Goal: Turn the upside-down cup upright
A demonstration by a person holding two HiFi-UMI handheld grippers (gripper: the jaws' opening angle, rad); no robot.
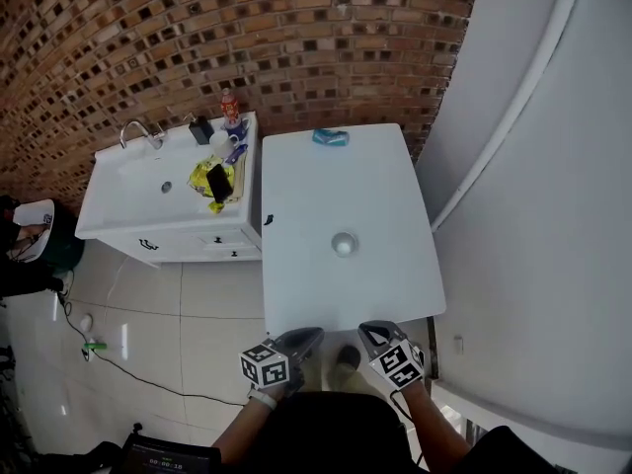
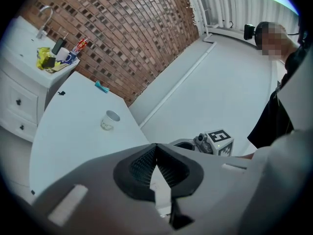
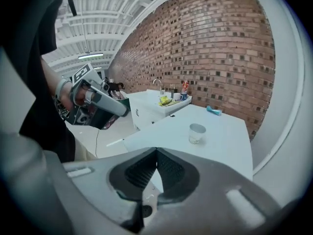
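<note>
The cup [image 1: 343, 244] stands alone near the middle of the desk [image 1: 296, 284], well clear of every edge, so either gripper can come at it from the near side without nudging anything else. From both gripper views its wider end seems to face up. We judge it may already be upright, though it is too small in all three views to be sure.

Our left gripper [image 2: 156, 148] has its jaws pressed together with nothing between the ribbed pads. The right gripper [image 3: 156, 153] is the same, closed and empty. Both hang just off the near edge of the desk, side by side and well apart from the cup. We take that for a resting pose, with no grip prepared.

If the cup does need turning, the jaws must spread first, then close on its thin wall gently, since a light cup like this can slip or buckle.

A teal thing [image 1: 330, 137] lies at the far edge, out of the way.
</note>
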